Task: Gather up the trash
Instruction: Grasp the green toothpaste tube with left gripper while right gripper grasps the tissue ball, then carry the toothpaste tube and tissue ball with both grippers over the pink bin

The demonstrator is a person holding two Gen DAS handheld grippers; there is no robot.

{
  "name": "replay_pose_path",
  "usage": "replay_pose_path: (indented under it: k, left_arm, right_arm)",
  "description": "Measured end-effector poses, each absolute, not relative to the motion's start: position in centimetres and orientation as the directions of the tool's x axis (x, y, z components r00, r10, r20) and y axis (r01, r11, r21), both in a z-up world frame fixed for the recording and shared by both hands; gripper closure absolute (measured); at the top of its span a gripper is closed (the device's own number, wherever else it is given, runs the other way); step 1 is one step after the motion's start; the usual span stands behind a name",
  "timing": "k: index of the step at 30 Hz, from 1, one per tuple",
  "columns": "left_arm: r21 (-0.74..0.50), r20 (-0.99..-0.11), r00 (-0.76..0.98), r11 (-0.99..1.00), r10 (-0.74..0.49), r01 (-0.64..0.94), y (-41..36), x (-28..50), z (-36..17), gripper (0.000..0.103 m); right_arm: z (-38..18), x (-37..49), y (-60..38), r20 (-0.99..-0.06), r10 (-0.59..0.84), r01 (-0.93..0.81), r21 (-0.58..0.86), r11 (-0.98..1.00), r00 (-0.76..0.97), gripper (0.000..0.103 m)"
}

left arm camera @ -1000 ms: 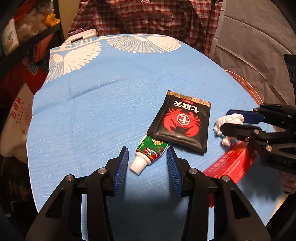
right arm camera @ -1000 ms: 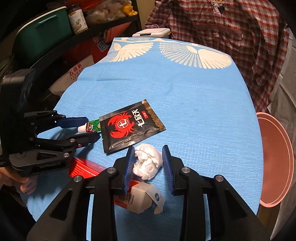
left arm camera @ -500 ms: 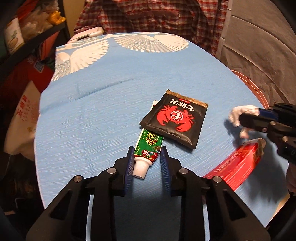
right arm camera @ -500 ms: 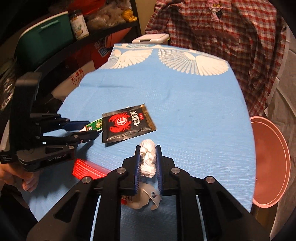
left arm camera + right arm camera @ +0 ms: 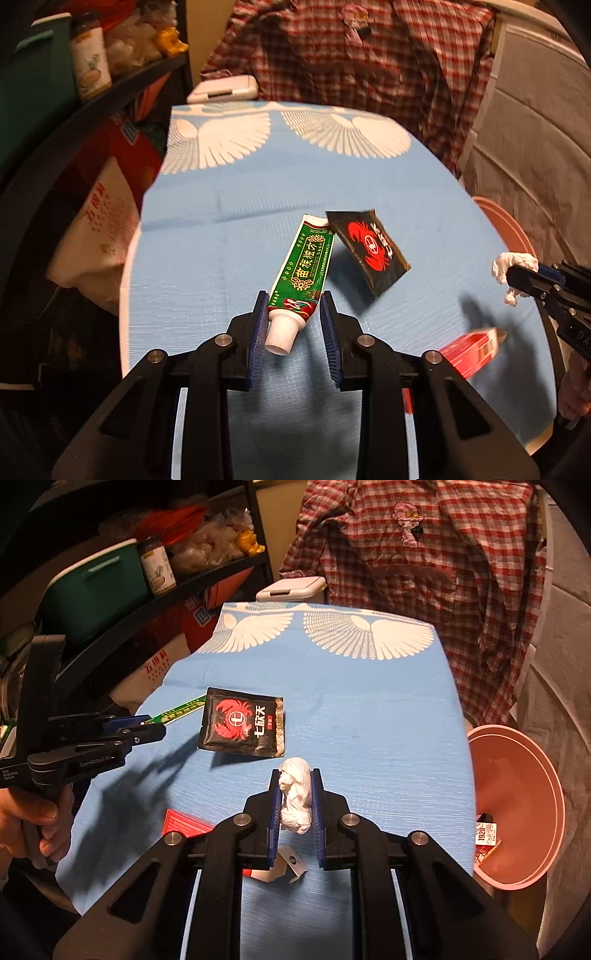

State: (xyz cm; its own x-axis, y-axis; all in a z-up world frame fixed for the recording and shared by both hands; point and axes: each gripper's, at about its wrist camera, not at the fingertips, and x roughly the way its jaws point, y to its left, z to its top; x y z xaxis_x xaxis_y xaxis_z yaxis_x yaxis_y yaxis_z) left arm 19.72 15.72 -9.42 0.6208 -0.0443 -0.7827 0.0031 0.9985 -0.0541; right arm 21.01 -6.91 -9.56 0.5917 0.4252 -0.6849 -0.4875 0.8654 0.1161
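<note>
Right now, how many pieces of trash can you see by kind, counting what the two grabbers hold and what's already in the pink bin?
Tubes: 1, green toothpaste tube held in left gripper
Tissue wads: 1, white tissue held in right gripper
Sachets: 1, black crab sachet
Cartons: 2, red box, torn carton
Wrappers in pink bin: 1
Total: 6

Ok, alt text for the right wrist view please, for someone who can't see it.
The right claw is shut on a crumpled white tissue wad, lifted over a blue tablecloth with white wing prints. A black crab-print sachet lies ahead, the left claw holds a green toothpaste tube, and a pink plastic basin sits right.
</note>
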Motion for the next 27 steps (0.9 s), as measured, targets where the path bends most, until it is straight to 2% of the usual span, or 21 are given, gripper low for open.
replay_pose_path:
  k: [27]
  left_arm:
    - [-0.08, -0.651, 0.759, 0.994, 0.006, -0.076, 13.2, 17.6, -3.4, 0.075]
  right_arm:
    - [-5.3, 21.0, -11.4, -0.572, 0.392, -0.402, 0.117, 0.908, 0.72, 0.087]
